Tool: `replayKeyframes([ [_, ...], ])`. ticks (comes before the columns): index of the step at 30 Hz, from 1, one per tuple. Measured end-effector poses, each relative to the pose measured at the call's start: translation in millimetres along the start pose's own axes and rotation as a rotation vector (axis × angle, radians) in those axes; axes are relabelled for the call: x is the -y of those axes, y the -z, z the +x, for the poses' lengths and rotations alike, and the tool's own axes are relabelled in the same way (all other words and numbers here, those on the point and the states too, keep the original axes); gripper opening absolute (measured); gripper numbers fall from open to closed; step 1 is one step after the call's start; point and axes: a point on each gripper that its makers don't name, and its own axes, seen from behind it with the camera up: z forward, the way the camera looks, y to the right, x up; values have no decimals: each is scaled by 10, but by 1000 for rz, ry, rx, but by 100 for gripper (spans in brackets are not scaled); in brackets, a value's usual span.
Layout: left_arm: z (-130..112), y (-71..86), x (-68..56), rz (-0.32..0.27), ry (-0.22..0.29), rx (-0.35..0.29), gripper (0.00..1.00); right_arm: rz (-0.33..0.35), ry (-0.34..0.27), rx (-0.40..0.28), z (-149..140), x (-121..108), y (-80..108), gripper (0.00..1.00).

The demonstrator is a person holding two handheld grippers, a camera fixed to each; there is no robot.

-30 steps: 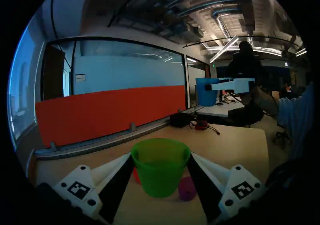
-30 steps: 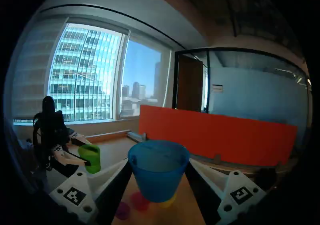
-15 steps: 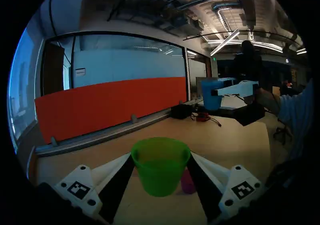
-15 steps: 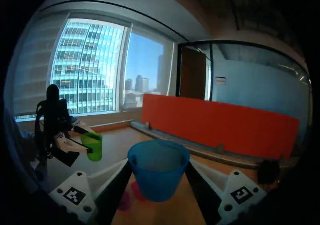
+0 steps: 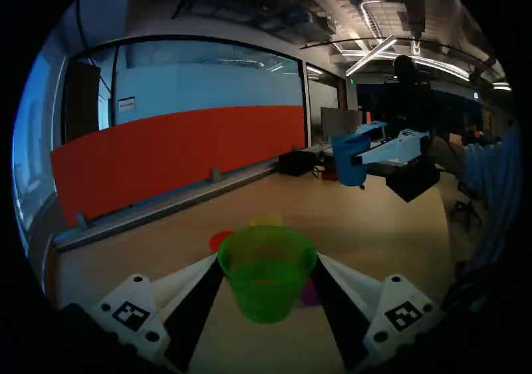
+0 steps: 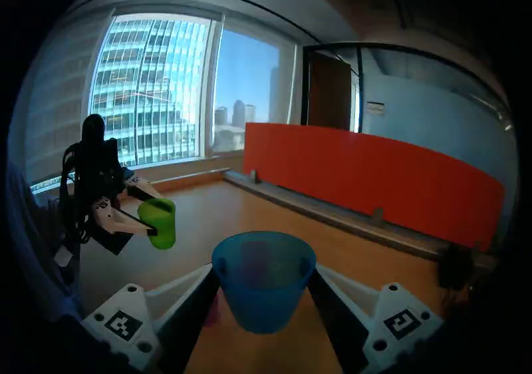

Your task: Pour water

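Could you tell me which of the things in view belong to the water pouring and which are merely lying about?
Part of the job: green cup, held in the left claw; blue cup, held in the right claw.

Just lying about: red disc, yellow disc and purple disc on the table; black box with cables near the orange partition.

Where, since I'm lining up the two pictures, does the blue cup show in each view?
Left gripper view: the blue cup is right of centre, just above the middle, held by the right gripper farther off.
Right gripper view: the blue cup is at bottom centre, between that gripper's own fingers.
Shared landmark: the orange wall panel, left of centre in the left gripper view, right of centre in the right gripper view.
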Motion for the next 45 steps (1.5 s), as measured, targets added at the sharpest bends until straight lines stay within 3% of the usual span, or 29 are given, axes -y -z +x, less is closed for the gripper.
replayKeyframes([
  [29, -871, -315, -30, -65, -15, 236, 87, 72, -2, 281, -1145, 141, -266, 90],
  [45, -1121, -493, -47, -95, -9, 287, 87, 66, 1, 353, -1530, 115, -375, 90],
])
